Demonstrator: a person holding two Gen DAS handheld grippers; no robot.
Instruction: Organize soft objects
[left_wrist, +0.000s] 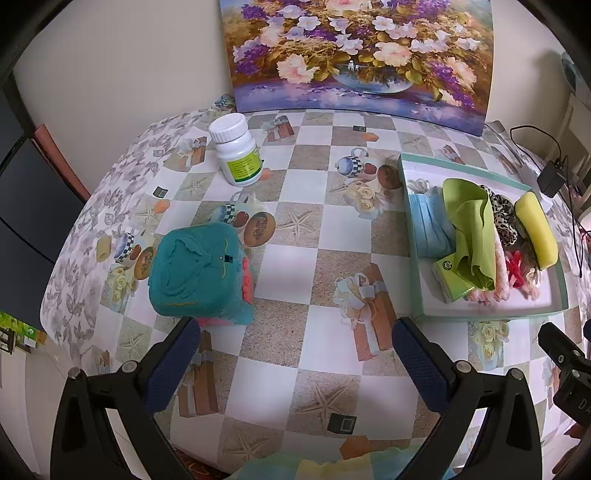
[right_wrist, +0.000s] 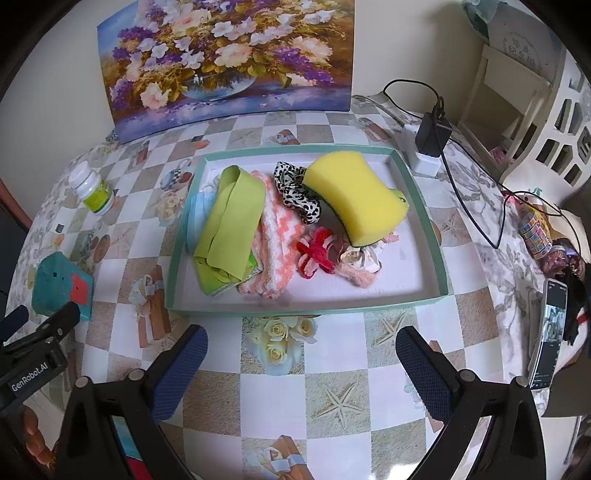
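A teal soft cube (left_wrist: 197, 271) with a red side sits on the table at the left; it also shows in the right wrist view (right_wrist: 59, 282). My left gripper (left_wrist: 295, 349) is open and empty, its left finger just in front of the cube. A mint-green tray (right_wrist: 424, 192) holds a yellow sponge (right_wrist: 356, 194), a green cloth (right_wrist: 231, 221), a blue mask (right_wrist: 197, 214), a pink fuzzy sock (right_wrist: 275, 251), a leopard scrunchie (right_wrist: 295, 190) and a red bow (right_wrist: 316, 254). My right gripper (right_wrist: 301, 356) is open and empty in front of the tray.
A white pill bottle (left_wrist: 236, 149) stands at the back left. A flower painting (left_wrist: 362, 51) leans on the wall. A charger and cables (right_wrist: 432, 133), a phone (right_wrist: 550, 332) and tape rolls (right_wrist: 533, 229) lie to the right. The table edge drops off at the left.
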